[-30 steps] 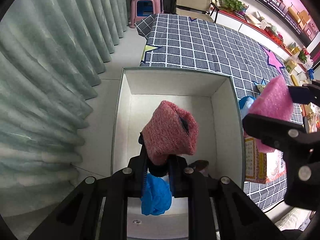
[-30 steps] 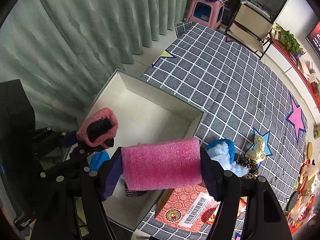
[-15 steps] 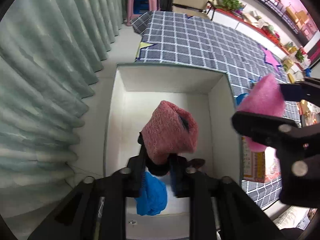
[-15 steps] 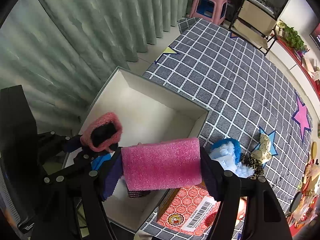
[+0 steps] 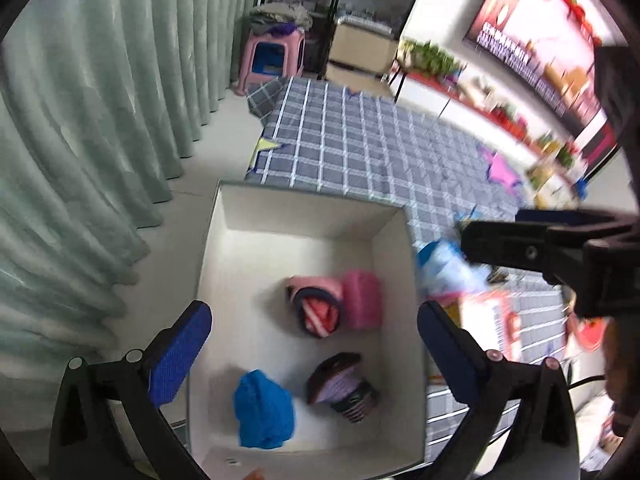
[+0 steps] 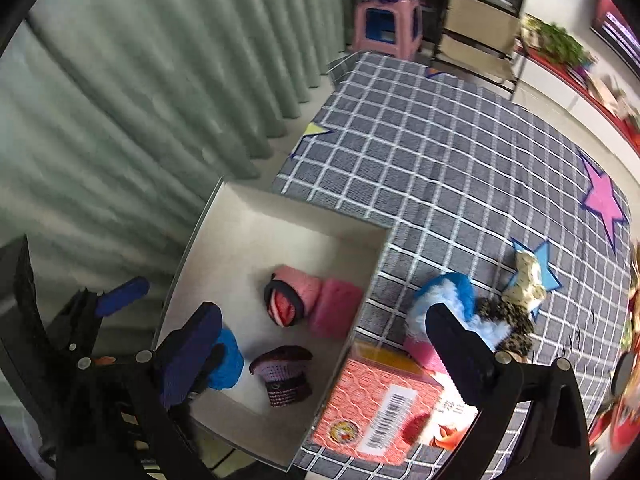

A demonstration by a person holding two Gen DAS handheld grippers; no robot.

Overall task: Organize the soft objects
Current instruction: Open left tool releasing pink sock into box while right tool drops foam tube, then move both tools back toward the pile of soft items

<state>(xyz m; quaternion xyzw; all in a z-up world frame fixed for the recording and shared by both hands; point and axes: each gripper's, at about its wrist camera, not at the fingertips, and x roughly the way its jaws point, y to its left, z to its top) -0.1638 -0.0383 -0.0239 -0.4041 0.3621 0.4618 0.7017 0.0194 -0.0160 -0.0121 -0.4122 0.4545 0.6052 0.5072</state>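
A white box [image 5: 308, 212] [image 6: 280, 208] stands on the floor at the rug's edge. Inside it lie a pink knit sock roll [image 5: 316, 308] [image 6: 292, 300], a pink foam block [image 5: 362, 300] [image 6: 334, 314] touching it, a blue cloth [image 5: 262, 412] [image 6: 228, 360] and a purple striped roll [image 5: 344, 384] [image 6: 284, 372]. My left gripper [image 5: 312, 348] is open and empty above the box. My right gripper [image 6: 320, 352] is open and empty over the box's right wall. A blue fluffy item [image 6: 452, 300] [image 5: 444, 268] lies on the rug to the right.
A red patterned packet [image 6: 384, 412] lies on the grey checked rug [image 6: 440, 152] by the box. A leopard-print item [image 6: 508, 320] and a cream item [image 6: 526, 276] lie beyond. Green curtains [image 5: 88, 120] hang at the left. A pink stool [image 5: 272, 56] stands far back.
Both grippers have opened. The pink sock roll and the pink foam block have left the fingers and now lie inside the box. Both grippers have pulled back and up.
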